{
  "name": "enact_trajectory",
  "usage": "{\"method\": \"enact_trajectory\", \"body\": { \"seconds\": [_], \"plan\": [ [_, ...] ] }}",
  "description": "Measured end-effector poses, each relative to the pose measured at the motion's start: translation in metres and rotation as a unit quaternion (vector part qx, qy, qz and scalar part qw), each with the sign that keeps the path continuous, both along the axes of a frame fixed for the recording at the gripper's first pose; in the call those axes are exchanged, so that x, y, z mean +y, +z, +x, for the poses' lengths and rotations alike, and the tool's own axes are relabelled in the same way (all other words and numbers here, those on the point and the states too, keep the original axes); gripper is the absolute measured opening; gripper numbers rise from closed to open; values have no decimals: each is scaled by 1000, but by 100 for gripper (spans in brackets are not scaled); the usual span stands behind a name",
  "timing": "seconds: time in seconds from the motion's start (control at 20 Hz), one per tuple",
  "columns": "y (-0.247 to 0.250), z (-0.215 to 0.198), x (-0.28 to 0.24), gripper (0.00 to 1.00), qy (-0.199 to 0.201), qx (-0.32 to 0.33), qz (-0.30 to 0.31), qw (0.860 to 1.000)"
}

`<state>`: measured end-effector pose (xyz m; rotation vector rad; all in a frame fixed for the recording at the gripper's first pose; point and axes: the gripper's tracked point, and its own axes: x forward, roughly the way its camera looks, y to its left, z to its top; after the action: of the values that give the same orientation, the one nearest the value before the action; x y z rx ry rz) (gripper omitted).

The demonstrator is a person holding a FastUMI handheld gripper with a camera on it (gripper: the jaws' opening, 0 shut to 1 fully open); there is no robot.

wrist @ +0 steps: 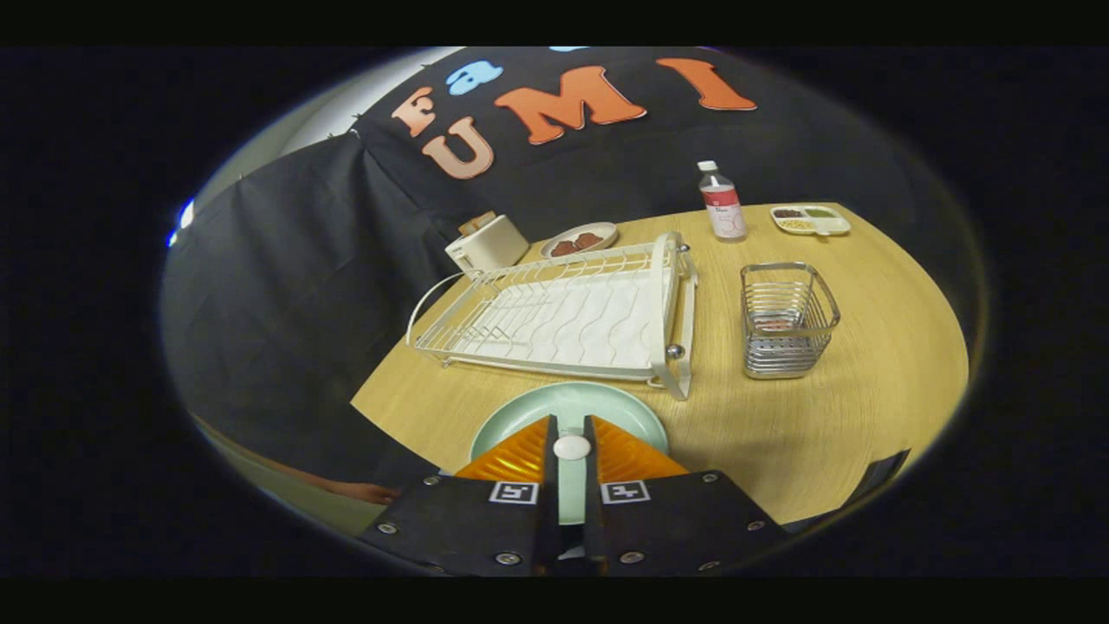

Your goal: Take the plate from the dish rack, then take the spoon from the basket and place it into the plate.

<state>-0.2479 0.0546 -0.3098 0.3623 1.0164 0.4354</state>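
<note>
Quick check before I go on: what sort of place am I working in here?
Likely a mock kitchen set in a cloth-walled booth: a wooden table carrying a dish rack, a toaster and a wire basket. The tool is shut on a white spoon over the green plate.

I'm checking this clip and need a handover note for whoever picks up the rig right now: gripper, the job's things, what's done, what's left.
Gripper: jaws nearly closed on a small white rounded piece, apparently the spoon, above the plate.
Pale green round plate: on the wooden table, just in front of the white wire dish rack, under the fingertips.
Metal wire basket: right of the rack.
Done: plate is out of the rack; spoon seemingly taken.
Left: lower the spoon onto the plate and release.
</note>
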Motion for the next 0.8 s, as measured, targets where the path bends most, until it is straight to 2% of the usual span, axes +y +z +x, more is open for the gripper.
{"method": "enact_trajectory", "body": {
  "seconds": [0.15,0.55,0.7,0.8],
  "plan": [
    [-6,-1,-5,12,-12,9,5,1000],
    [-30,-12,-2,19,-12,33,-4,999],
    [-38,-13,-4,23,-10,43,-18,999],
    [-41,-13,-10,30,-14,46,-37,998]
  ]
}}
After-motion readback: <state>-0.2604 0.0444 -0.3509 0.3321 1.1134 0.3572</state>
